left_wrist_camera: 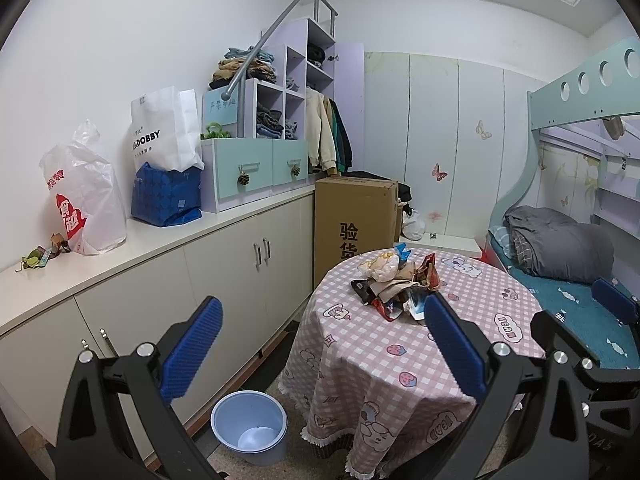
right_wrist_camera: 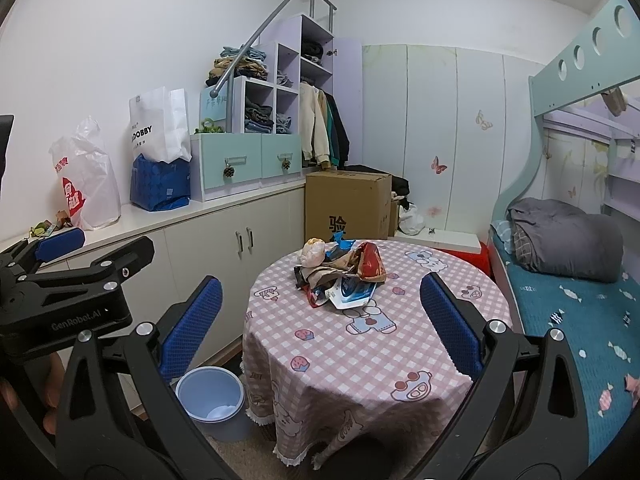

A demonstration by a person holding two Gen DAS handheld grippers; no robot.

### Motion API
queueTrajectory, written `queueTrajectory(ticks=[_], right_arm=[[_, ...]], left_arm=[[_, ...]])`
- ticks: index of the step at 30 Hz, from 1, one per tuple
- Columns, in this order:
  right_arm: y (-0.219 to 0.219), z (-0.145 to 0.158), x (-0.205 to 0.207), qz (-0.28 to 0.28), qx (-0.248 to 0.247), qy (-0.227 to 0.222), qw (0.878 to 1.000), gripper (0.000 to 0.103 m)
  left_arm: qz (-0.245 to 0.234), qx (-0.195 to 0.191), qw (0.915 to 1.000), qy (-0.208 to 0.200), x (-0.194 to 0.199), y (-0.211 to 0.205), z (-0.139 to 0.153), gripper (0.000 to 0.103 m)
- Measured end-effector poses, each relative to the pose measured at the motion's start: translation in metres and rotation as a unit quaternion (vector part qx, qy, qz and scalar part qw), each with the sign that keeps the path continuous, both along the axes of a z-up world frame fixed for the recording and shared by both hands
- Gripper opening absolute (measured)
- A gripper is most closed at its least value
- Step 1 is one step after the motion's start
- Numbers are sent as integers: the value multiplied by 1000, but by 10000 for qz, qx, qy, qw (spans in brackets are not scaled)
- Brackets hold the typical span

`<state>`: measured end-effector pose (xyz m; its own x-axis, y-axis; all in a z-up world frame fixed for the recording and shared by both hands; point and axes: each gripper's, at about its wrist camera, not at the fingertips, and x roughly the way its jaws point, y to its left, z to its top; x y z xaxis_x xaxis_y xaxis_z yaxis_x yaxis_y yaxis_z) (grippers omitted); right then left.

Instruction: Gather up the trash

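Left wrist view shows my left tongs (left_wrist_camera: 322, 342) wide open and empty. Right tongs (right_wrist_camera: 320, 324) too. The trash pile (right_wrist_camera: 340, 276) sits on the round table (right_wrist_camera: 360, 360) ahead of both. A blue bin (left_wrist_camera: 250, 426) stands below, left of the table.

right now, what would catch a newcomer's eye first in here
First the heap of wrappers in the middle of the round table with its pink checked cloth. Next the pale blue bin on the floor at the table's left, beside the cabinets. Both grippers, left and right, hang open short of the table.
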<state>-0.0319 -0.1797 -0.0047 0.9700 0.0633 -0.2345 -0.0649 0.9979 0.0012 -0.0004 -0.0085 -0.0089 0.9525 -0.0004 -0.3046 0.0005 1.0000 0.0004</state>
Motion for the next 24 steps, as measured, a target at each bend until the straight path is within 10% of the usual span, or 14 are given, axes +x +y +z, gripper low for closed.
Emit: queueTrajectory(ticks=[24], right_arm=[[-9, -3, -1, 7, 70, 105, 9999, 97]], left_arm=[[6, 16, 10000, 44, 3, 3, -3, 99]])
